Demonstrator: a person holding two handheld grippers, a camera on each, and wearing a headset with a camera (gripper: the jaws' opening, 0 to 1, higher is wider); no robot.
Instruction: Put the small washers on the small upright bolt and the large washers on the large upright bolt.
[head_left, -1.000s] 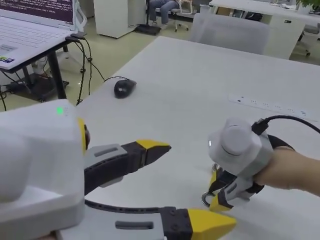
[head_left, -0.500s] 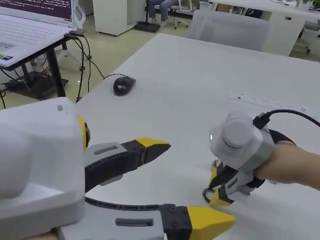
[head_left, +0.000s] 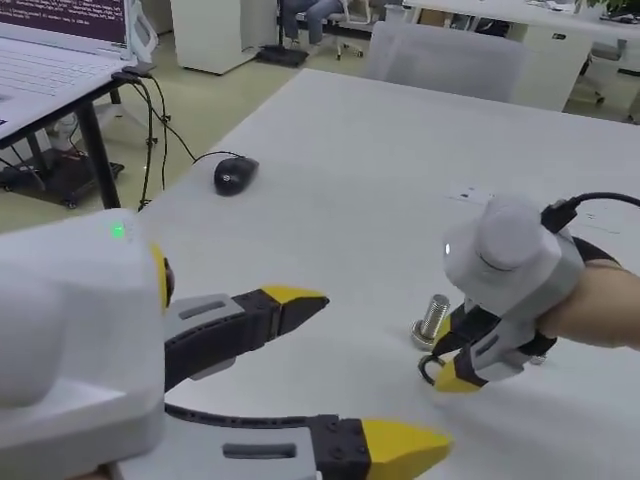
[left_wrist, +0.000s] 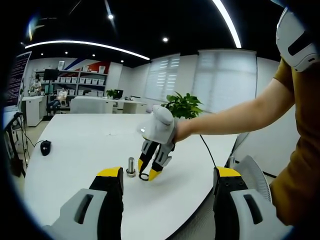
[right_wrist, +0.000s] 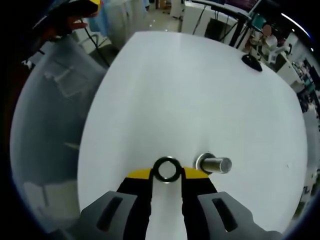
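Observation:
An upright metal bolt (head_left: 433, 320) stands on the white table (head_left: 350, 180). My right gripper (head_left: 452, 377) hovers just to its right, shut on a dark ring washer (head_left: 431, 368) that it holds low over the tabletop. In the right gripper view the washer (right_wrist: 167, 169) sits between the yellow tips of the right gripper (right_wrist: 167, 176), with the bolt (right_wrist: 215, 164) close beside it. My left gripper (head_left: 360, 375) is open in the foreground, with nothing between its fingers. From the left gripper view (left_wrist: 169, 175), the bolt (left_wrist: 131, 166) and the held washer (left_wrist: 143, 176) lie ahead.
A black mouse (head_left: 234, 176) lies at the table's left edge. A white power strip (head_left: 470, 193) lies farther back on the right. A laptop (head_left: 45, 50) stands on a side stand at left, and a grey chair (head_left: 445, 60) behind the table.
My right gripper has shifted right and away from the bolt with the washer in it, so the bolt now shows fully. The left gripper has stayed open.

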